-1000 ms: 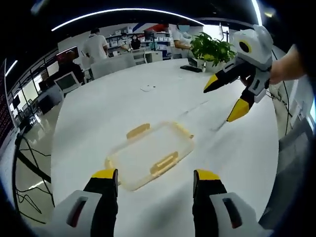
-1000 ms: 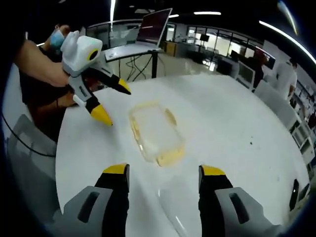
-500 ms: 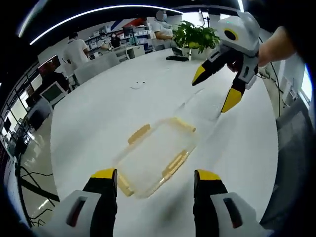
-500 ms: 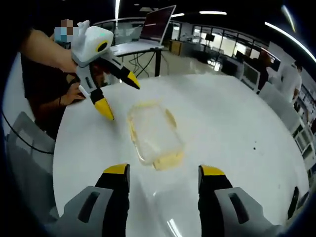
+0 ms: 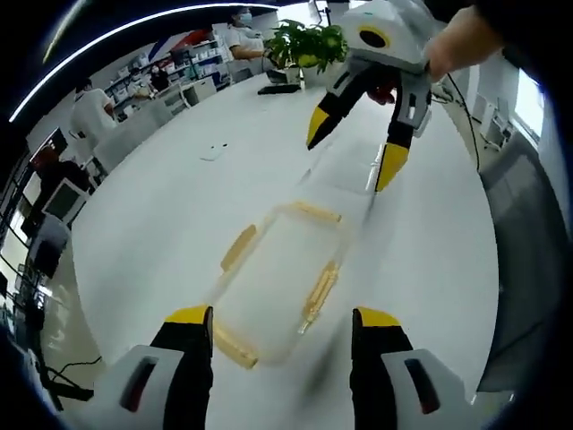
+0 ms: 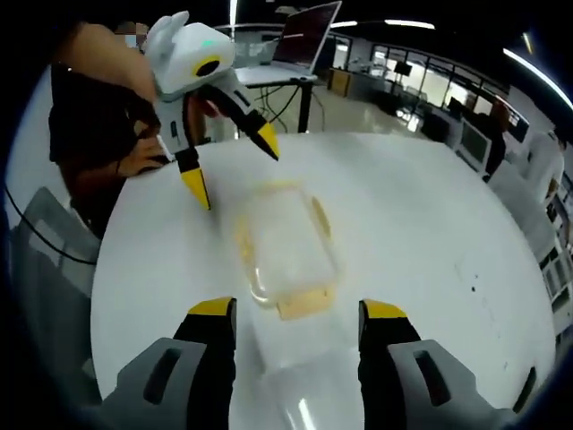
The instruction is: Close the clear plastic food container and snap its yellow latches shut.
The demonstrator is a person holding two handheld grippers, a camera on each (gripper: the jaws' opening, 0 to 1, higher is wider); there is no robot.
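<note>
The clear plastic container (image 5: 279,279) lies on the white table (image 5: 161,224), with yellow latches (image 5: 319,294) folded out along its sides. A faint clear sheet, apparently its lid (image 5: 347,170), lies just beyond it. My left gripper (image 5: 283,324) is open at the container's near end, apart from it. My right gripper (image 5: 353,149) hovers open over the far end, held by a hand. In the right gripper view the container (image 6: 285,246) sits ahead of my open right gripper (image 6: 298,315), the clear lid (image 6: 300,394) lies between its jaws, and the left gripper (image 6: 231,167) hangs open beyond.
A potted plant (image 5: 304,43) and a dark flat item (image 5: 281,88) stand at the table's far end, and a small scrap (image 5: 214,152) lies mid-table. People, chairs and desks fill the office behind. A seated person (image 6: 98,134) is at the table edge.
Both grippers have come closer to the container, and the right gripper now hangs above its far end. The container has stayed in place and both pairs of jaws have stayed open.
</note>
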